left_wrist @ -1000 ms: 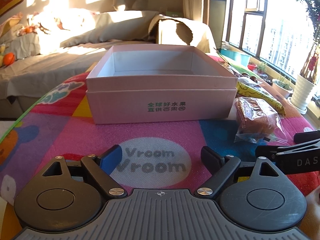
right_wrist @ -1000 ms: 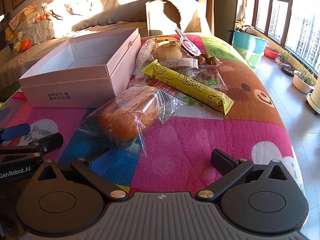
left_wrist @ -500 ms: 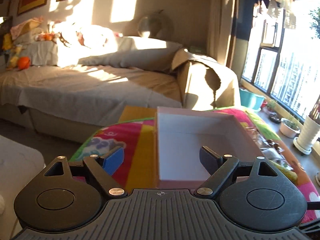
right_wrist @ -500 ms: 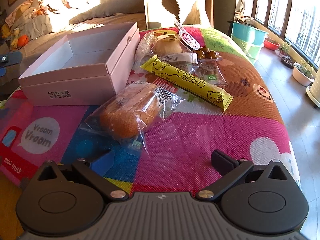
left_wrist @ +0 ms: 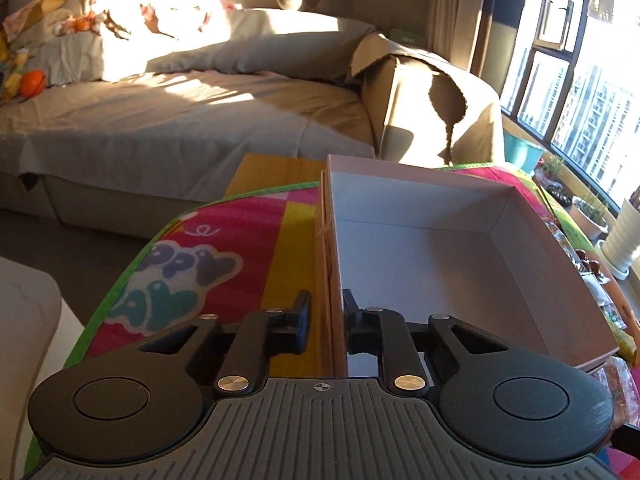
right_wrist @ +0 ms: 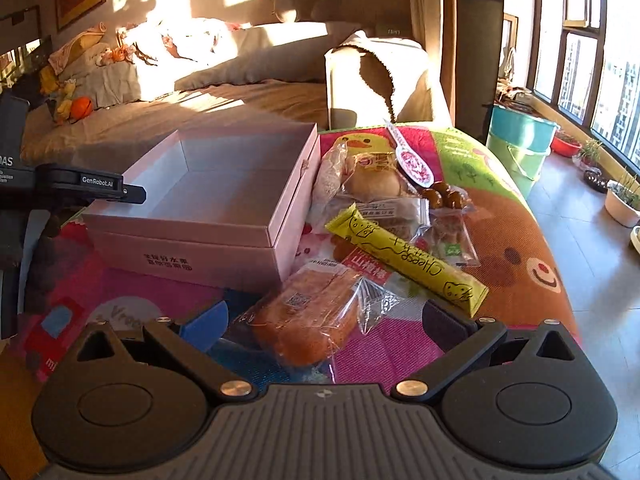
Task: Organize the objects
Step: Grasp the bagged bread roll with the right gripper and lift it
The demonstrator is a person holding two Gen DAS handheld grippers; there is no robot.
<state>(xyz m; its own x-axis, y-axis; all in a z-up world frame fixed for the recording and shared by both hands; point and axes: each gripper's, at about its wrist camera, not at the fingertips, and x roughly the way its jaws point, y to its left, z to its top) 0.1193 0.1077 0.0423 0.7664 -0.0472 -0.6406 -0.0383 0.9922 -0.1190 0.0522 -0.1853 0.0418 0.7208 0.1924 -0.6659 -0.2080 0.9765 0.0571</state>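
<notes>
While apparently pinched by left tongs (left_wrist: pixel 325 322), pink box (left_wrist: pixel 460 248) wall upright.

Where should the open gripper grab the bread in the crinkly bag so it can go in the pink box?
Grab the bagged bread across its narrow middle, coming from above and the near end. It lies flat, lengthwise between the open right gripper fingers, so it likely fits. Avoid the loose plastic tail.
</notes>
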